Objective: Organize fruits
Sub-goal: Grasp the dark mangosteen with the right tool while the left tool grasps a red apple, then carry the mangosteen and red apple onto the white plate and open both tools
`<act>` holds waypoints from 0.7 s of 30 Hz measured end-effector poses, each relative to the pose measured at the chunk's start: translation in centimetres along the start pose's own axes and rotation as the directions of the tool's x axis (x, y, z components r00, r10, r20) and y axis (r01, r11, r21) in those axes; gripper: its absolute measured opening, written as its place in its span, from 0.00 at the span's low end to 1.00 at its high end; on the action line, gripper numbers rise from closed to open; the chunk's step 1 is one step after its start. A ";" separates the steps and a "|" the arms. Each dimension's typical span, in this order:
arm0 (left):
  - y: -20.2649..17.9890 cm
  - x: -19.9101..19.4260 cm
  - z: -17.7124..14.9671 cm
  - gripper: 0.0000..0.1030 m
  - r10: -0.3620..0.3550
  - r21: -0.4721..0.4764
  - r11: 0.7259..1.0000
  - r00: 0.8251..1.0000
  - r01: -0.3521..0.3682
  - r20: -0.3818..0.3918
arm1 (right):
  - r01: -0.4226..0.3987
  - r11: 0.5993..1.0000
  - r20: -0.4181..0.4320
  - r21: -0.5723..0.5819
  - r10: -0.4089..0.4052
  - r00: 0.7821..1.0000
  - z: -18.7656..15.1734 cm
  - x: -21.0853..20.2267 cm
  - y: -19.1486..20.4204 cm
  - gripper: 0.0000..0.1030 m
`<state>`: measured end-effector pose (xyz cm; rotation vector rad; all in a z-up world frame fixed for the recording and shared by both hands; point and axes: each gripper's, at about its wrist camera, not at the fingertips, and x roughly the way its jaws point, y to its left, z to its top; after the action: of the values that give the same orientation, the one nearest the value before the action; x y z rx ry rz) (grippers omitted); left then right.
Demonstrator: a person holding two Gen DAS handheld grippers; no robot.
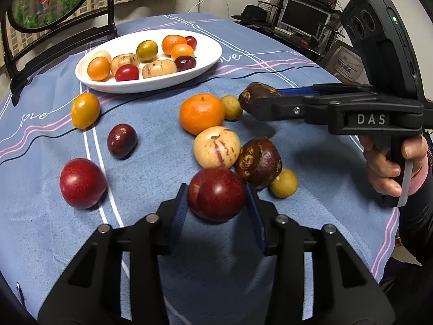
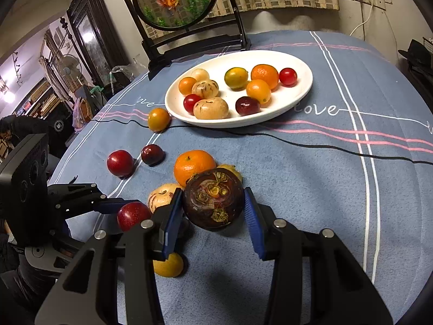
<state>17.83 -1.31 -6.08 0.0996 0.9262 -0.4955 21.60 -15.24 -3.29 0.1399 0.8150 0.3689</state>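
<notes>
Your left tool (image 1: 216,203) is clamped on a red plum (image 1: 216,193), blue pads on both flanks, low over the bench (image 1: 151,135). Your right tool (image 2: 212,211) is clamped on a dark brown fruit (image 2: 213,199), held clear of the cloth. Lift the plum straight up so it clears the speckled yellow fruit (image 1: 216,147) just behind, then carry both toward the white plate (image 1: 208,62) and set them in its bare parts.
</notes>
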 end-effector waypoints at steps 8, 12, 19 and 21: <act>0.3 -0.1 0.0 0.40 -0.001 -0.008 1.000 1.000 0.001 0.007 | -0.001 1.000 0.006 0.003 0.001 1.000 -0.1 0.0 -0.1 0.43; 0.4 -0.6 -0.1 0.40 0.014 -0.015 1.000 1.000 -0.013 0.026 | 0.000 1.000 0.007 0.001 0.000 1.000 -0.2 -0.1 0.0 0.43; 0.4 -1.8 -0.3 0.40 0.043 -0.022 0.999 0.996 -0.041 0.075 | 0.014 1.000 0.009 -0.004 -0.014 1.000 -0.2 -0.1 0.1 0.43; 0.5 -2.2 -0.3 0.40 0.028 -0.038 0.999 0.996 -0.025 0.089 | 0.017 1.000 0.020 0.000 -0.017 1.000 -0.1 -0.2 0.0 0.43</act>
<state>16.73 0.08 -4.58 0.0556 0.8447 -0.4546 21.43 -15.29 -3.22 0.1364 0.7965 0.3508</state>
